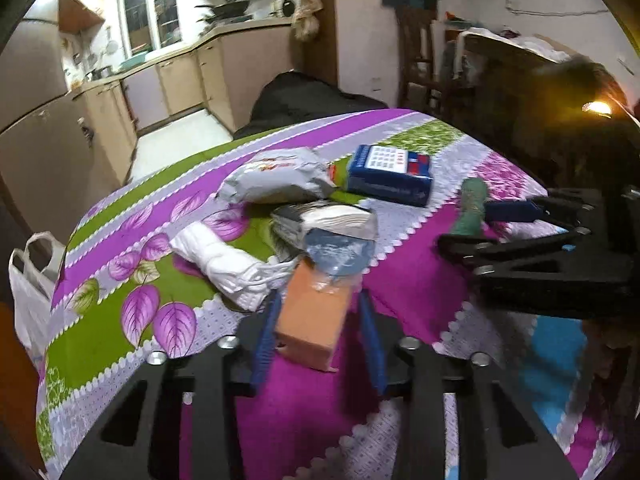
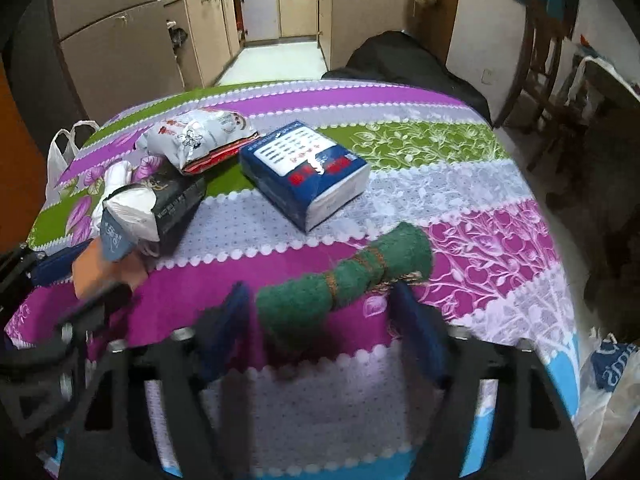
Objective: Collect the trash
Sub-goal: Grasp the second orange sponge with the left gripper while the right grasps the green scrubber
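Both jaws apart: left gripper (image 1: 320, 344) straddles stiff, light orange box (image 1: 312, 316); right gripper (image 2: 320, 320) straddles soft green roll (image 2: 340, 284); grip mid-body.

Orange box (image 1: 312, 320), green rolled cloth (image 2: 344, 280)

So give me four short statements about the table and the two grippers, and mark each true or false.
1. The orange cardboard box sits between the left gripper's blue fingers. True.
2. The rolled green scouring pad lies on the blue tissue pack. False: it lies apart, on the patterned tablecloth.
3. The right gripper is open around the pad. True.
4. The white plastic bag lies mid-table. False: it hangs past the edge.
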The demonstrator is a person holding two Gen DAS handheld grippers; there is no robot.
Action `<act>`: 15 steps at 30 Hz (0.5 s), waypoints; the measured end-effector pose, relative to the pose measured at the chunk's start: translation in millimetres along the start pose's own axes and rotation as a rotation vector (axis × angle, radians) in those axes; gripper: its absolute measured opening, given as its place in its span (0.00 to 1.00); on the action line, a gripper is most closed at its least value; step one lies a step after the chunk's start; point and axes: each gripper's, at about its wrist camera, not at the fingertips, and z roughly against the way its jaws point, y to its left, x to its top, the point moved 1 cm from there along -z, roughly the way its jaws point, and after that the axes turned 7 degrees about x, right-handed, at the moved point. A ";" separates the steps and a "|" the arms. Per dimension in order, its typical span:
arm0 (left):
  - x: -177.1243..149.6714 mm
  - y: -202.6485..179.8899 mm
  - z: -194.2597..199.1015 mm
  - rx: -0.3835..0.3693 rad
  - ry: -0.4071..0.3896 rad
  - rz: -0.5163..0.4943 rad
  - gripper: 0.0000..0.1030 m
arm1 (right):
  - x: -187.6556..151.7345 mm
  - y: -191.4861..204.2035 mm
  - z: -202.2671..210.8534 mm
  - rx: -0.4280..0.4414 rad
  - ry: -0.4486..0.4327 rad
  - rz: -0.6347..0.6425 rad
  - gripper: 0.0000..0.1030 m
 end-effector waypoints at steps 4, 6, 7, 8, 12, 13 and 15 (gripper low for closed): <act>-11.0 4.0 9.1 -0.060 0.000 0.057 0.28 | -19.9 -11.8 18.4 0.042 0.014 0.056 0.29; -20.6 1.5 17.5 -0.071 0.000 0.061 0.27 | -35.6 -21.8 30.7 0.074 0.015 0.074 0.21; -27.3 -0.9 24.6 -0.073 -0.001 0.059 0.27 | -41.7 -25.9 35.1 0.077 0.015 0.085 0.17; -33.5 -3.6 32.1 -0.077 -0.005 0.058 0.27 | -49.0 -31.9 41.2 0.090 0.017 0.085 0.08; -53.9 -4.5 61.1 -0.082 -0.023 0.088 0.27 | -73.5 -45.0 66.8 0.166 -0.004 0.074 0.01; -59.2 -3.4 70.3 -0.089 -0.025 0.113 0.27 | -78.7 -46.6 72.0 0.173 -0.006 0.073 0.01; -65.7 -3.8 81.8 -0.065 -0.030 0.130 0.27 | -85.3 -51.7 78.6 0.178 -0.006 0.040 0.02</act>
